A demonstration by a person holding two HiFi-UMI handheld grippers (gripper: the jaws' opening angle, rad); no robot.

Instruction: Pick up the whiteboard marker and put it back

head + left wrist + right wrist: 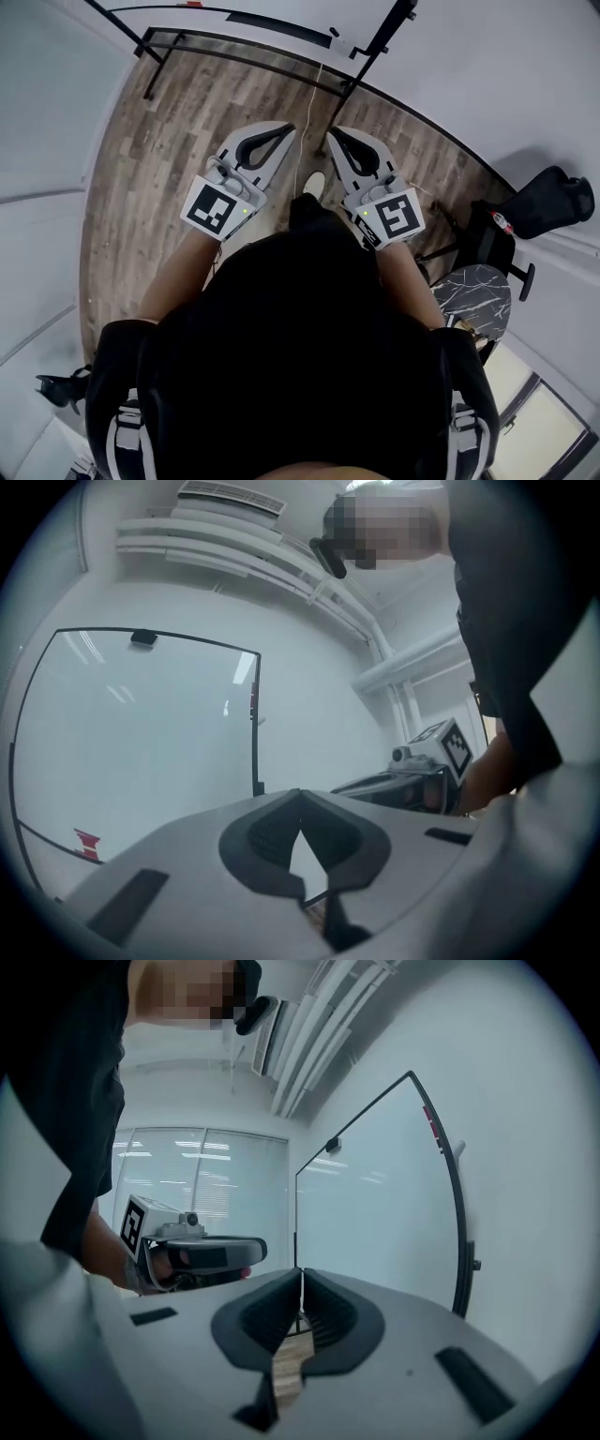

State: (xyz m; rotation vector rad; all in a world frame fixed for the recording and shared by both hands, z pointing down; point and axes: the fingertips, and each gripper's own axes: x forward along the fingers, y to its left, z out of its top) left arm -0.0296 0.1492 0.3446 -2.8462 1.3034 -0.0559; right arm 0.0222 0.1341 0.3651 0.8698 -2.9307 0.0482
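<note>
Floor [169,122] grey-brown wood grain; left claw [284,133] pale grey, dark pads; whiteboard [141,742] white, black frame.

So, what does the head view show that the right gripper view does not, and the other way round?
Only the head view: a marble-patterned table and the marker cube on the right gripper. Only the right gripper view: the whiteboard's writing surface, the windows and an air conditioner. Both: the left gripper, and the right tongs, shut and empty.

Bright even light, dark fisheye-warped edges.
</note>
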